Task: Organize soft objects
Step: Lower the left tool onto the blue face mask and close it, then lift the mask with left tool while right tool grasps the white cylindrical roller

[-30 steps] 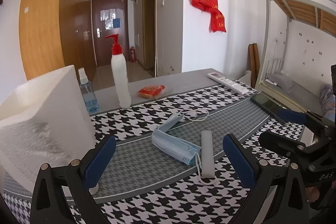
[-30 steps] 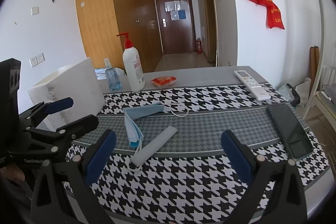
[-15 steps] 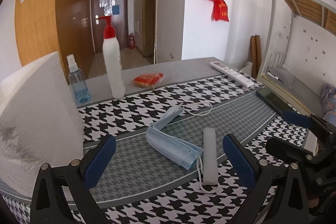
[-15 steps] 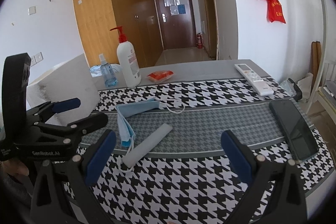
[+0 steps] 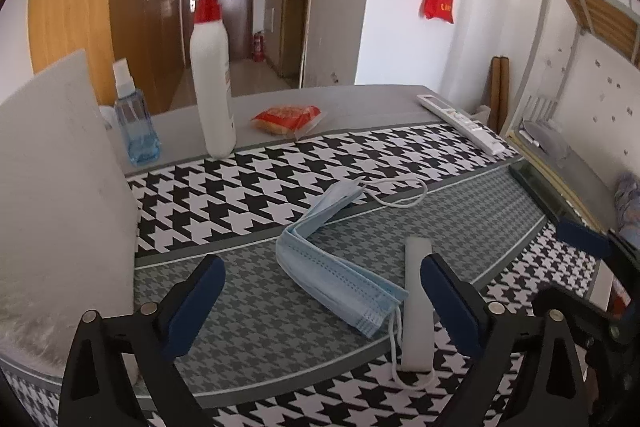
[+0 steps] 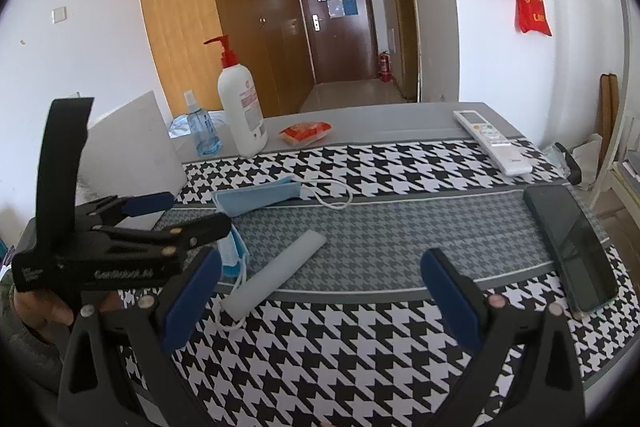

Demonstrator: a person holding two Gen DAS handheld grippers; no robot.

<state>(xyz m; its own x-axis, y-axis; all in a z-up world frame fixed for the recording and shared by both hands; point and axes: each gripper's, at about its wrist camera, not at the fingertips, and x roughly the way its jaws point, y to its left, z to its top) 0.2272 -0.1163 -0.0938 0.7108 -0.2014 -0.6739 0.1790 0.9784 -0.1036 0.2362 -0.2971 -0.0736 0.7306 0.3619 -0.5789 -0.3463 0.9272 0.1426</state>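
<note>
Houndstooth cloth covered the table [image 5: 248, 195]. On it the blue face mask [image 5: 340, 279] lay folded between and just ahead of the left gripper [image 5: 320, 303], whose jaws stood spread and empty. It looked light, limp and pleated (loops trailing loose), so the layered fold seemed the best hold. A pale strip [image 5: 416, 307] lay touching it. The right gripper [image 6: 320, 299] was likewise released, the mask to its left.

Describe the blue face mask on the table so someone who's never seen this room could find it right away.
Start at the table's houndstooth cloth and follow its grey middle band. The face mask lies there, left of a pale bar. It is the only soft, pleated light-blue thing, folded into a bent strip with white ear loops at both ends.
</note>
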